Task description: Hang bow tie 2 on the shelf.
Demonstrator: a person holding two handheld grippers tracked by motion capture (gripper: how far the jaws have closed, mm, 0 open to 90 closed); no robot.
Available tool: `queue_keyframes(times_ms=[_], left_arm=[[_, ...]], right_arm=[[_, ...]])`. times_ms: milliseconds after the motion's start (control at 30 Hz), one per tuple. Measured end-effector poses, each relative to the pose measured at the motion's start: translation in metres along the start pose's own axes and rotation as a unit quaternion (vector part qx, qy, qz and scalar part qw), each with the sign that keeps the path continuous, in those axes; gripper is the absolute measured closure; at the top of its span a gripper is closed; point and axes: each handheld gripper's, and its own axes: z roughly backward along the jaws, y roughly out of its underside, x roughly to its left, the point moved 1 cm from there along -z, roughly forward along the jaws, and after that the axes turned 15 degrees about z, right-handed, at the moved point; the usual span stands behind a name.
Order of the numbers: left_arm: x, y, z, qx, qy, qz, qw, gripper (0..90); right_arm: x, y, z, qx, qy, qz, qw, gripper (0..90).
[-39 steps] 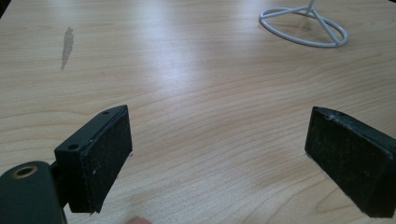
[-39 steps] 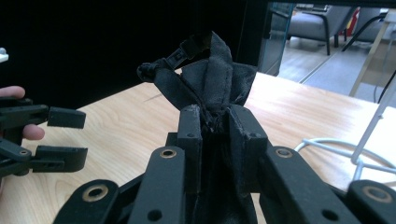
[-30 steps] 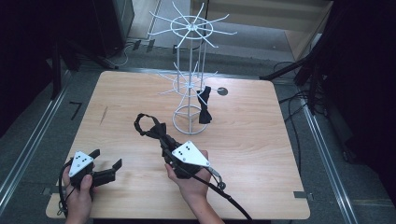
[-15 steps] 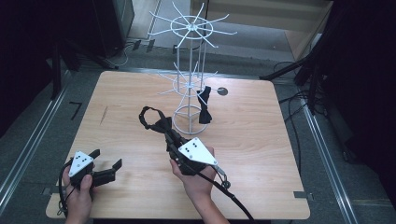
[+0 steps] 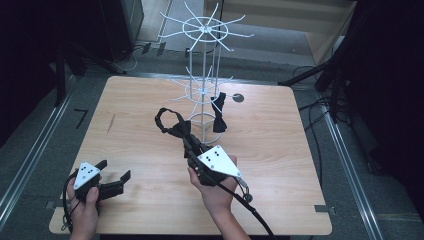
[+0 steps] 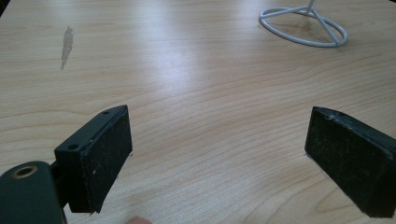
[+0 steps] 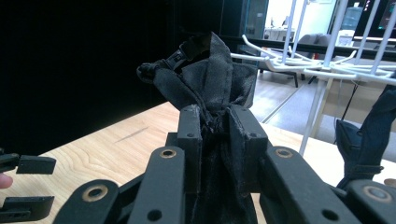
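My right gripper [image 5: 188, 141] is shut on a black bow tie [image 5: 176, 128], held above the wooden table [image 5: 280, 150]; its strap loops up and to the left. In the right gripper view the jaws [image 7: 217, 116] pinch the tie's [image 7: 210, 79] bunched cloth. Just beyond stands a white wire rack [image 5: 204, 60], with a second black bow tie [image 5: 218, 112] hanging from a lower arm. That hung tie [image 7: 369, 135] is at the right in the right gripper view. My left gripper [image 5: 114, 170] rests open near the front left corner, nothing between its pads [image 6: 102, 149].
The rack's ring base [image 6: 303, 28] sits on the table at the far right in the left gripper view. A dark smudge [image 6: 67, 41] marks the wood. Cables and dark stands surround the table on the floor. My left gripper [image 7: 28, 182] lies low at the left.
My right gripper has risen and moved forward toward the rack with the bow tie in it. The left gripper has stayed in place.
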Motion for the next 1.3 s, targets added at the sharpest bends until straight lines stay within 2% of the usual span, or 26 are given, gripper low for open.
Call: queue_keyframes(times_ms=[400,1300], left_arm=[[0.0,0.0,0.0,0.0,0.001,0.0,1.0,8.1],[0.0,0.0,0.0,-0.001,-0.001,0.001,1.0,8.2]], right_arm=[[-0.007,-0.003,0.007,-0.005,0.011,0.004,0.9999,76.8],[-0.027,0.004,0.02,-0.002,0.036,-0.012,0.9993,76.7]])
